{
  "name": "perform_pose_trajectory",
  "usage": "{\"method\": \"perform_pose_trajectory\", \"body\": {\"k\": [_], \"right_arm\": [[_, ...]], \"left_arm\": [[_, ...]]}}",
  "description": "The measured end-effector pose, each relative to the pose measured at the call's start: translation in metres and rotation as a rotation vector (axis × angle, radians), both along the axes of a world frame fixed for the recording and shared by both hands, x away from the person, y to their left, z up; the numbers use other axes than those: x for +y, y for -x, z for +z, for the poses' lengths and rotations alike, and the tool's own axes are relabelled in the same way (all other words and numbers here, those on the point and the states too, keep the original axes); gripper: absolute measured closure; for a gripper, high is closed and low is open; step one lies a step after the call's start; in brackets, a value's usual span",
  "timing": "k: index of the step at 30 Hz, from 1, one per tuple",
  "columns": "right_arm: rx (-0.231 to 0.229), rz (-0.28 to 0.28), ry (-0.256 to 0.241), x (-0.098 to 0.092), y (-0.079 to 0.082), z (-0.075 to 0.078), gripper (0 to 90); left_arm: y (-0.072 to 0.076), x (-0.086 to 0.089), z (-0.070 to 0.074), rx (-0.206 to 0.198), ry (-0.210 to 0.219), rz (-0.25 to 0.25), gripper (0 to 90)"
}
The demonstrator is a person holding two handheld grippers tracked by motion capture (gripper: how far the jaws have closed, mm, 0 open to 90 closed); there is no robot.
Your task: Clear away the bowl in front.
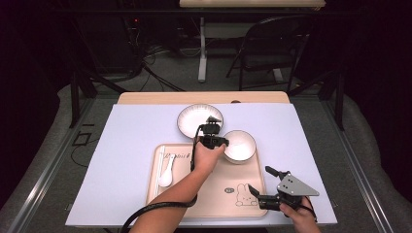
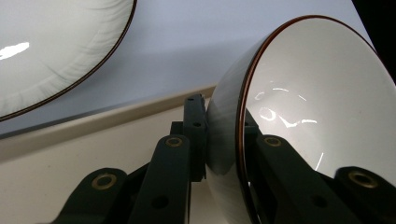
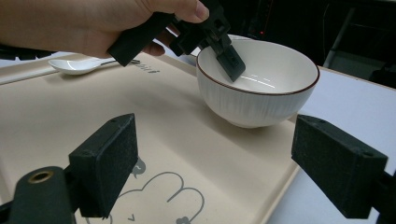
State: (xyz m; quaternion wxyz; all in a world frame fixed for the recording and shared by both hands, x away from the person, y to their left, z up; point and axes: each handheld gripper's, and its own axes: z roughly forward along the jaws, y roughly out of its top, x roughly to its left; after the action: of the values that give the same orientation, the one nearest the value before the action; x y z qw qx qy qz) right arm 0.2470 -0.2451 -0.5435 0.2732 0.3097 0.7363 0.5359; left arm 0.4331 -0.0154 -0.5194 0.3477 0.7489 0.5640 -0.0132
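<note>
left gripper (image 1: pixel 212 132): black plastic, two flat angular jaws, brass-coloured rivets at link joints, small screw holes in jaw blocks. black ribbed cable (image 1: pixel 160 208) trails from it along bare forearm, above rabbit print (image 1: pixel 245 194) on tray (image 1: pixel 209 196). right gripper (image 1: pixel 262 184): black, wide blocky pads (image 3: pixel 106 161) with rough matte faces, brass rivet at base, grey three-cornered plate (image 1: pixel 294 186) on top with dark screw dots, just right of rabbit print. no sleeves, forearms bare.

bowl (image 3: pixel 259 100): white, ribbed, brown rim | plate (image 1: pixel 199 120): white, dark rim | tray (image 1: pixel 214 194): beige, rabbit outline | spoon (image 1: pixel 166 174): white | table cover (image 1: pixel 131 145): pale lavender | jaws: black
</note>
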Motion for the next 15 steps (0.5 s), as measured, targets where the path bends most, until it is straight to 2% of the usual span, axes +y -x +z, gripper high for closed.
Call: {"method": "perform_pose_trajectory", "body": {"k": [7,10,15], "right_arm": [[-0.003,0.000,-0.001,0.000,0.000,0.000,13.9],[-0.003,0.001,-0.001,0.000,0.000,0.000,13.9],[-0.003,0.002,-0.001,0.000,0.000,0.000,13.9]], "left_arm": [[-0.002,-0.006,-0.007,0.023,-0.008,0.000,81.0],[-0.004,-0.007,-0.009,0.035,0.005,0.005,81.0],[-0.005,-0.008,-0.011,0.036,0.007,0.017,80.7]]}}
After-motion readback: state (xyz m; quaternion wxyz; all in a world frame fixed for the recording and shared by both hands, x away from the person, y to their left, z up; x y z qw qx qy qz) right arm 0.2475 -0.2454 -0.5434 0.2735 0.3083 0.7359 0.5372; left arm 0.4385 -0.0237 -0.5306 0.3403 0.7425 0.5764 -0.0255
